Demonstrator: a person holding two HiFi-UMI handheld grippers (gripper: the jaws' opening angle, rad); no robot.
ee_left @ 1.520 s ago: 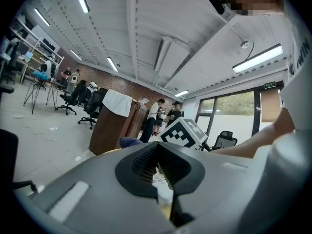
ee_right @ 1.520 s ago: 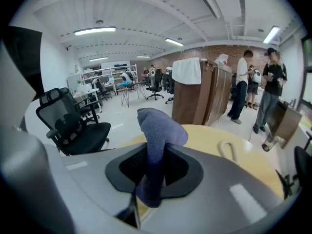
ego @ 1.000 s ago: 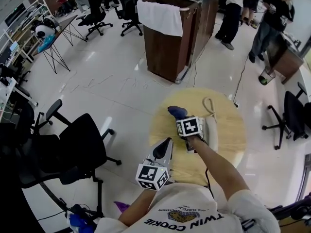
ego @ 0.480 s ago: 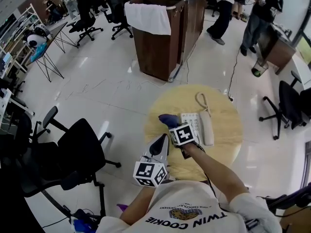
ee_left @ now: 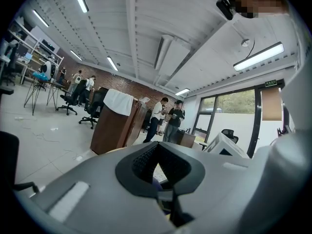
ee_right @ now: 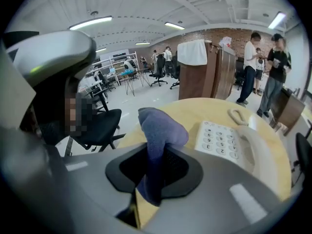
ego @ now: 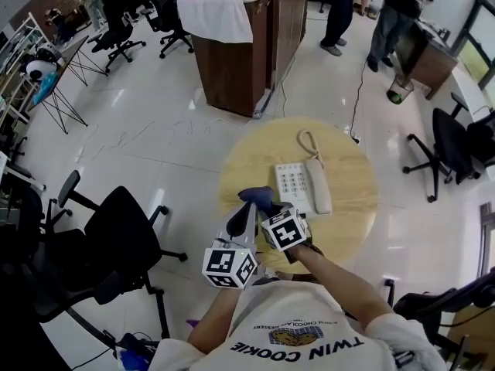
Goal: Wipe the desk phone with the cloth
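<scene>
A white desk phone (ego: 298, 185) lies on the round wooden table (ego: 348, 207), its handset (ego: 319, 190) in the cradle on the right side. My right gripper (ego: 262, 210) is shut on a purple cloth (ego: 257, 198), held just left of the phone and apart from it. In the right gripper view the cloth (ee_right: 161, 130) stands up out of the jaws, with the phone (ee_right: 226, 141) ahead to the right. My left gripper (ego: 241, 222) hangs over the near table edge beside the right one, its jaws shut with nothing between them (ee_left: 158, 168).
The phone's coiled cord (ego: 308, 141) loops toward the far edge. A brown cabinet (ego: 240, 52) draped with a white towel (ego: 210, 14) stands beyond the table. A black office chair (ego: 116, 230) is at left, more chairs (ego: 456, 145) at right, people (ego: 340, 2) behind.
My right gripper has drawn back off the phone toward the near left of the table, carrying the cloth. The phone now shows fully. The left gripper has stayed beside it.
</scene>
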